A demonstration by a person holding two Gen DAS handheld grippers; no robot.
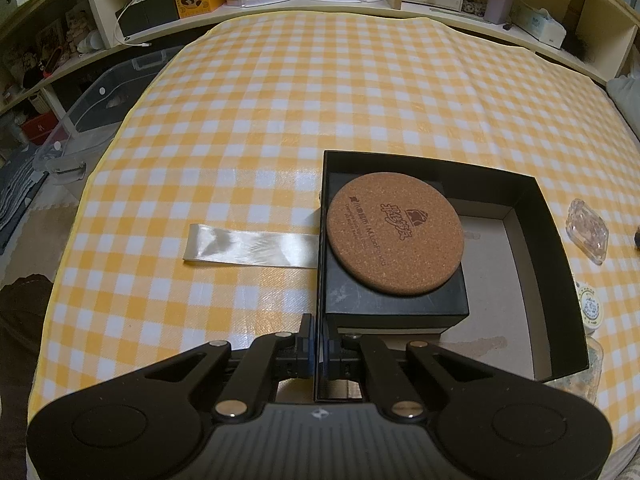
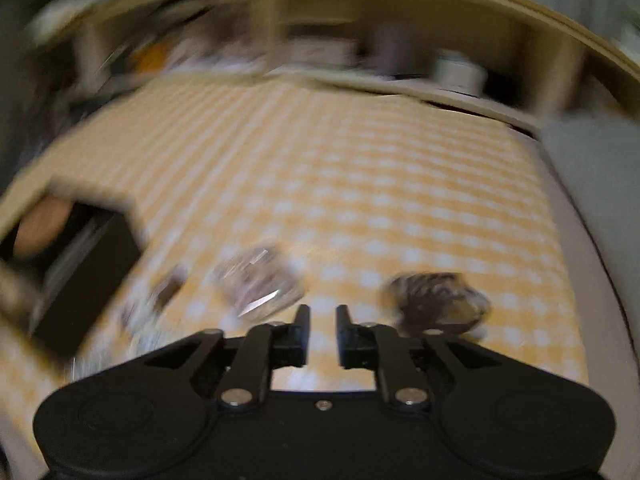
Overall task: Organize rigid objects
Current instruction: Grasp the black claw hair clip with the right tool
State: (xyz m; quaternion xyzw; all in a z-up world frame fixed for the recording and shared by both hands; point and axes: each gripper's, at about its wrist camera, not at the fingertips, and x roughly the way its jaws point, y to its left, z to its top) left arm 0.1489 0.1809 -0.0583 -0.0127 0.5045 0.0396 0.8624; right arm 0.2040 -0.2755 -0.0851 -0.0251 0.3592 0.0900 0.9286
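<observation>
Left wrist: left gripper clamps black box wall; right gripper apparently empty.

Cloth: yellow and white check. Box: black walls, grey-brown floor inside. Smaller box within: black, scuffed top. Coaster: speckled cork brown, darker brown print. Ribbon: glossy white. Case: clear, brownish contents. Round tin: cream, blue motif. Left gripper: black, blue pads. Right gripper: black, silver rivets. Dark brown blurred object seen on check. Shelves: pale wood.
</observation>
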